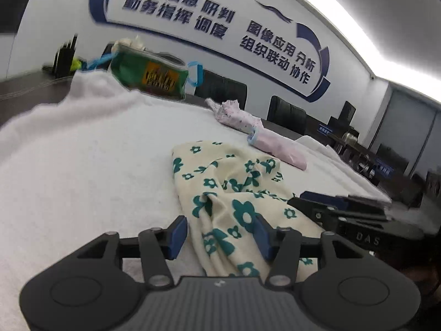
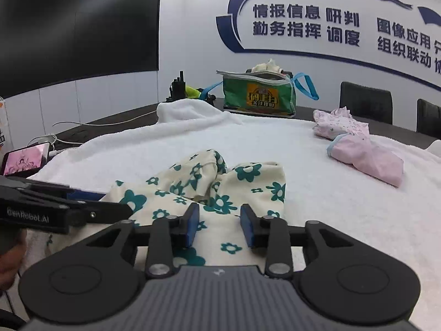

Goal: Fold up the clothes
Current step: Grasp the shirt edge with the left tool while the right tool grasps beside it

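The flowered cloth (image 2: 220, 193) lies crumpled on the white towel (image 2: 317, 207) over the bench; both tongs, left tongs (image 1: 220, 234) and right tongs (image 2: 219, 226), are spread wide, holding nothing; grabbing a bunched-up lump could make the fold crooked.

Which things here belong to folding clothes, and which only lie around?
For the job: floral garment, left gripper and right gripper, both open over it; pink garments, white towel.

Lying about: green bag, phone, black radio.

White wall (image 2: 193, 41) with blue Chinese lettering (image 2: 306, 24), black screen (image 2: 77, 27), dark chairs (image 2: 365, 102), bright ceiling strip (image 1: 358, 27)
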The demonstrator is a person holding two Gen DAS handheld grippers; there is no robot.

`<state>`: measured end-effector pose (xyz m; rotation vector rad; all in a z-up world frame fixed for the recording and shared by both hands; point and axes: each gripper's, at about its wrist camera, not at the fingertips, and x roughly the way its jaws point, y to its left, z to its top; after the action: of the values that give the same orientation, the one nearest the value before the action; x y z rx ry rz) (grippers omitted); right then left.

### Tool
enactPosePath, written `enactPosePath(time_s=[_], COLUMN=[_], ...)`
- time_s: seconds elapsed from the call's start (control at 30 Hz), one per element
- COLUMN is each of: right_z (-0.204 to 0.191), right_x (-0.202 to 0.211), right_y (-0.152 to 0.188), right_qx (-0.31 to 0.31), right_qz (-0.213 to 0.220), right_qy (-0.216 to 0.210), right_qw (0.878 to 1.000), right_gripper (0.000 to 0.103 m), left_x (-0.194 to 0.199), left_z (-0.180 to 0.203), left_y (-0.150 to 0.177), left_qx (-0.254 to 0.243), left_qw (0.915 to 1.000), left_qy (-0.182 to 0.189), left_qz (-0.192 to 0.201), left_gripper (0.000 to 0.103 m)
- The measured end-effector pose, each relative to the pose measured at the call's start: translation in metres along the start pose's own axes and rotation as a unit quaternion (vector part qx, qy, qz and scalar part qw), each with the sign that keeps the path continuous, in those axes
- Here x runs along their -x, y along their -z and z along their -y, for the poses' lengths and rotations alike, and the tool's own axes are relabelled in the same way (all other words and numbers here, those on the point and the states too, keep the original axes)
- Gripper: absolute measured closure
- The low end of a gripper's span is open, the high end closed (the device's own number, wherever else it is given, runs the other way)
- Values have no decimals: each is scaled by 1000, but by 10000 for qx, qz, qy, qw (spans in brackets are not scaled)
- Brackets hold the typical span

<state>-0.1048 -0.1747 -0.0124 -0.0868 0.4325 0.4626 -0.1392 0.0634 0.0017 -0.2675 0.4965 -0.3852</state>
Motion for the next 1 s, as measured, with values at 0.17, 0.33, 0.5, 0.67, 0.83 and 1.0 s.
enactPosePath(time_s=[0.17, 0.33, 0.5, 0.67, 0.83, 1.0], right_z=[13, 17, 22, 25, 24, 24], right_x=[0, 1, 4, 4, 5, 6], right_y=[2, 4, 6, 7, 7, 6], right_qx=[-343, -480, -703, -864, -905, -924], right_qz=[-37, 15, 97, 127, 159, 174], right_qy=[-150, -215, -315, -381, -371, -342], right_qw=[9993, 9986, 9970, 9955, 9951, 9950], right_gripper=[64, 64, 57, 53, 50, 50], left_x=[-6, -7, -6, -6, -5, 2], left_z=[-10, -17, -16, -17, -17, -16], left_y=[0, 1, 1, 2, 2, -1], left_qx=[299, 521, 498, 528, 535, 558], left_qw=[9994, 9983, 9984, 9983, 9982, 9980], left_qy=[63, 154, 148, 175, 182, 263], left_qz=[-161, -212, -207, -200, -192, -107], left_gripper=[50, 49, 49, 48, 47, 45])
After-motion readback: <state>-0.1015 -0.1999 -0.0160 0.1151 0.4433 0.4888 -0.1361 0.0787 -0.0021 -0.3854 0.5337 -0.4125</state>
